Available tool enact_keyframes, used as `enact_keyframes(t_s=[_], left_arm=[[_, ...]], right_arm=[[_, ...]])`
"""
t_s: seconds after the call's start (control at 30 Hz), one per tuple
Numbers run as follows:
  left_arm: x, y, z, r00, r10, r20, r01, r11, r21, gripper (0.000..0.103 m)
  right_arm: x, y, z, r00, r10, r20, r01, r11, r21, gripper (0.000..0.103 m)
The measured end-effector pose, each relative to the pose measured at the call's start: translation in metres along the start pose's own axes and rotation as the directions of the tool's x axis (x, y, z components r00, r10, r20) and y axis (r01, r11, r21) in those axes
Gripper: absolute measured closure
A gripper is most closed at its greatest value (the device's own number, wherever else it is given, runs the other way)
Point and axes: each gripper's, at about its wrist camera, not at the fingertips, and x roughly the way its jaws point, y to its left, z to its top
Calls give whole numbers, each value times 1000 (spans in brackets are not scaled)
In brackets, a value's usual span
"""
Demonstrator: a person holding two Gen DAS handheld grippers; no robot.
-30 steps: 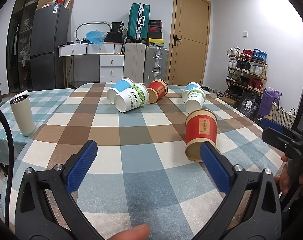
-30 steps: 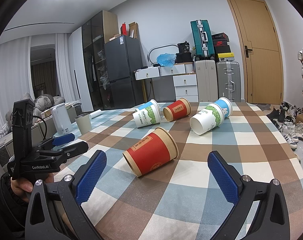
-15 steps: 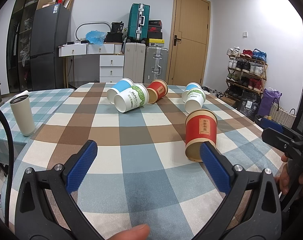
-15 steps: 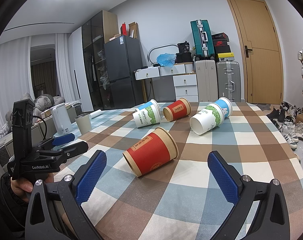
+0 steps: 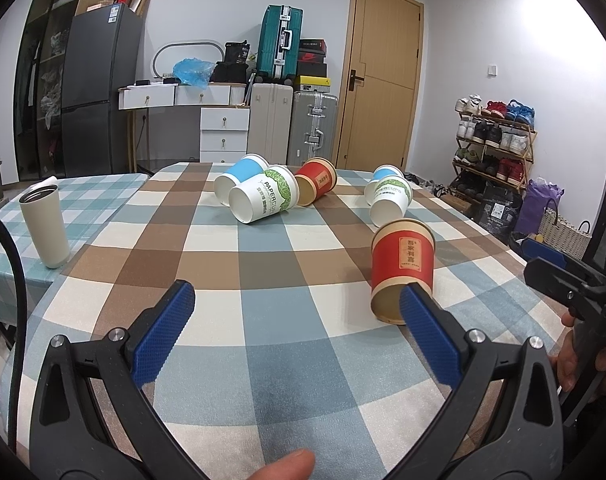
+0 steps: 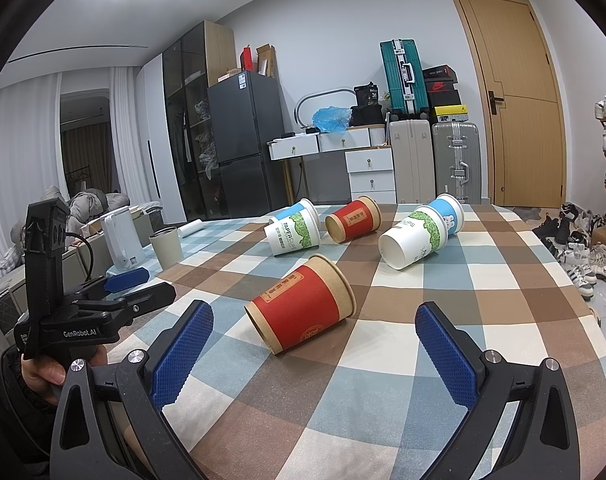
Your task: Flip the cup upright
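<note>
Several paper cups lie on their sides on the checked tablecloth (image 5: 271,312). The nearest is a red cup (image 5: 403,266), also in the right wrist view (image 6: 303,304), just ahead of both grippers. Farther back lie a green-print white cup (image 5: 263,200), a blue cup (image 5: 239,178), another red cup (image 5: 317,184) and a white and blue pair (image 5: 389,196). My left gripper (image 5: 297,304) is open and empty, its right fingertip beside the red cup's base. My right gripper (image 6: 313,324) is open and empty, with the red cup between and beyond its fingers.
A beige tumbler (image 5: 45,226) stands upright on the neighbouring table at the left. A white kettle (image 6: 121,242) stands beside it. The table's right edge drops toward shoes (image 6: 583,264) on the floor. Suitcases and drawers stand behind the far edge.
</note>
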Motion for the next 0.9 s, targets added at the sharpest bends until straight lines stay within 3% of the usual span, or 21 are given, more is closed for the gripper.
enact_keyframes(t_s=[0.7, 0.9], left_arm=[[10, -18, 9, 997, -38, -61, 42, 997, 62, 1], [24, -31, 14, 990, -71, -121, 81, 994, 78, 1]], right_arm=[[0, -3, 4, 999, -42, -34, 42, 999, -12, 0], [0, -12, 8, 995, -81, -50, 81, 997, -3, 0]])
